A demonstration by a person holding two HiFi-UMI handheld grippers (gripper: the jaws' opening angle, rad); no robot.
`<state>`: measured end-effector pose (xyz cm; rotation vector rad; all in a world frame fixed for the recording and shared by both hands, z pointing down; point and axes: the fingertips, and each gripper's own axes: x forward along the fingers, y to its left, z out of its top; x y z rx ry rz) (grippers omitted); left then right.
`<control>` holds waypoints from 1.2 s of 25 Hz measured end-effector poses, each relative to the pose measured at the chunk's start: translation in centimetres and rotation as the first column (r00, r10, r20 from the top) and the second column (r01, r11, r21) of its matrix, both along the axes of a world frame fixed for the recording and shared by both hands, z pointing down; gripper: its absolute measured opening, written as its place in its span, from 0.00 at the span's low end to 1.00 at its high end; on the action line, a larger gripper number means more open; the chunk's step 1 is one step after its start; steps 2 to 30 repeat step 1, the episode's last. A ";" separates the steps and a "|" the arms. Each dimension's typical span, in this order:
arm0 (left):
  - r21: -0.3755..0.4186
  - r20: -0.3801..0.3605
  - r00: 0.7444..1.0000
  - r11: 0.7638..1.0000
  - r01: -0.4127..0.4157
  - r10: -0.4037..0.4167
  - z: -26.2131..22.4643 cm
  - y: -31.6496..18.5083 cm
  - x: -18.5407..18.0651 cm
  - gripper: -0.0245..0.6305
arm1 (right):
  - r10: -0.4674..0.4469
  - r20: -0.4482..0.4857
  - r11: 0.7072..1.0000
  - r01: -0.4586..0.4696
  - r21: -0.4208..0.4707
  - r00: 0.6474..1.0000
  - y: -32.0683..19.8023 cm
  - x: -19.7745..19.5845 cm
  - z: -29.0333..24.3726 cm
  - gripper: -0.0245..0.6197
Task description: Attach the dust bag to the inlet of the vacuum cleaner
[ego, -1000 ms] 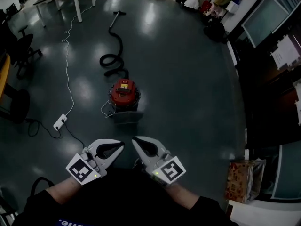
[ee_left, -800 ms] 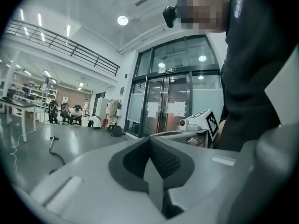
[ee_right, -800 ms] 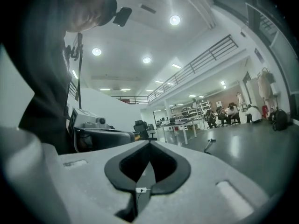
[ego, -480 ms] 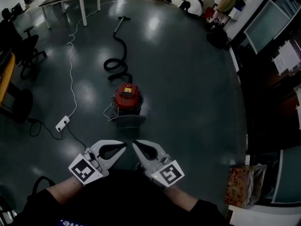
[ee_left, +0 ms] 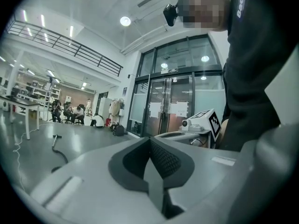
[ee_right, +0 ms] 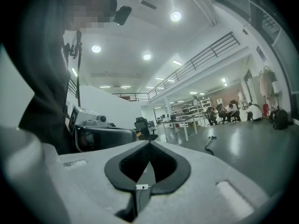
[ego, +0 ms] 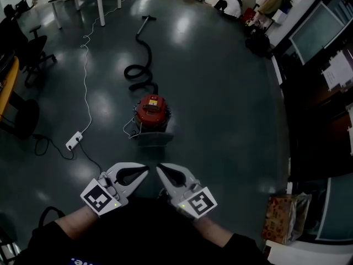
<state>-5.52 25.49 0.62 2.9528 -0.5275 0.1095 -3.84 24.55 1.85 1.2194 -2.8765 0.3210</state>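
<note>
Dark glossy floor (ego: 220,120) bears the red round vacuum cleaner (ego: 151,110), with a grey flat piece (ego: 152,139), perhaps the dust bag, just before it. Both closed and empty, left tool (ego: 144,170) and right tool (ego: 160,168) hang well apart from it; inlet work would need them nearer.

Floor (ego: 220,93) ahead of the left gripper (ego: 145,170) and right gripper (ego: 159,168) is dark and mirror-glossy, the vacuum cleaner (ego: 151,108) lid out there looks like shiny red plastic, gripper shells matt pale-grey plastic.
</note>
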 end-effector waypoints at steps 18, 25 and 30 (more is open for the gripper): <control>-0.004 0.003 1.000 1.000 0.001 -0.001 0.1 -0.1 -0.2 0.04 | -0.001 -0.001 1.000 0.001 -0.002 1.000 -0.1 -0.2 0.1 0.04; -0.004 0.003 1.000 1.000 0.001 -0.001 0.1 -0.1 -0.2 0.04 | -0.001 -0.001 1.000 0.001 -0.002 1.000 -0.1 -0.2 0.1 0.04; -0.004 0.003 1.000 1.000 0.001 -0.001 0.1 -0.1 -0.2 0.04 | -0.001 -0.001 1.000 0.001 -0.002 1.000 -0.1 -0.2 0.1 0.04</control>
